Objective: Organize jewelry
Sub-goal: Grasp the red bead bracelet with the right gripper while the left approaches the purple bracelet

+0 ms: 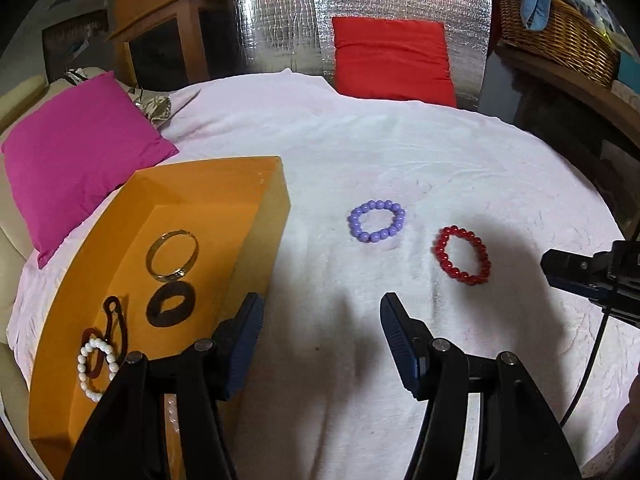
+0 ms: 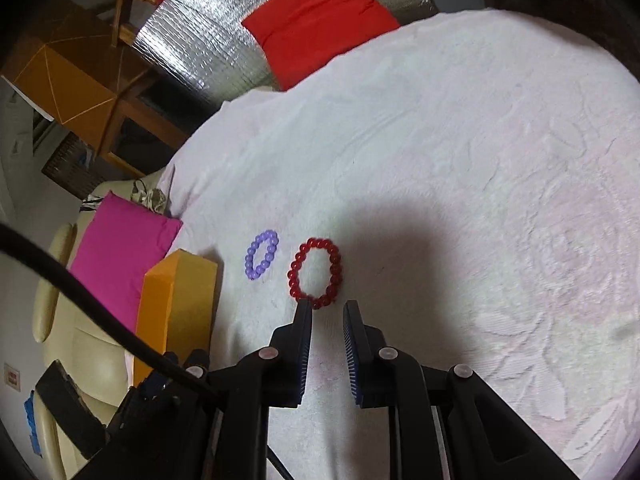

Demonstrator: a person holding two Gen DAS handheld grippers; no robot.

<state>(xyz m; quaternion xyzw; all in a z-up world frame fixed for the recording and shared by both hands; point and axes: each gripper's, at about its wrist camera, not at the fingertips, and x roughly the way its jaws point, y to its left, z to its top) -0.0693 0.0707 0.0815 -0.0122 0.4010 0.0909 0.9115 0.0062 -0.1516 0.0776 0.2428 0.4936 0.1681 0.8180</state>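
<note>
A purple bead bracelet [image 1: 376, 221] and a red bead bracelet [image 1: 462, 255] lie on the white blanket [image 1: 400, 152]. An orange box [image 1: 168, 216] at the left holds a gold bangle [image 1: 172, 255], a black ring [image 1: 171, 304], a brown clip [image 1: 116, 328] and a white pearl bracelet [image 1: 96, 366]. My left gripper [image 1: 320, 312] is open and empty, beside the box. My right gripper [image 2: 327, 307] is open and empty, its tips just short of the red bracelet [image 2: 315, 272]; the purple one [image 2: 262, 254] lies to its left.
A pink cushion [image 1: 80, 152] lies behind the box and a red cushion [image 1: 394, 58] at the blanket's far edge. A wicker basket [image 1: 560, 36] stands on a shelf at the right. A cream chair [image 2: 80, 344] stands left of the bed.
</note>
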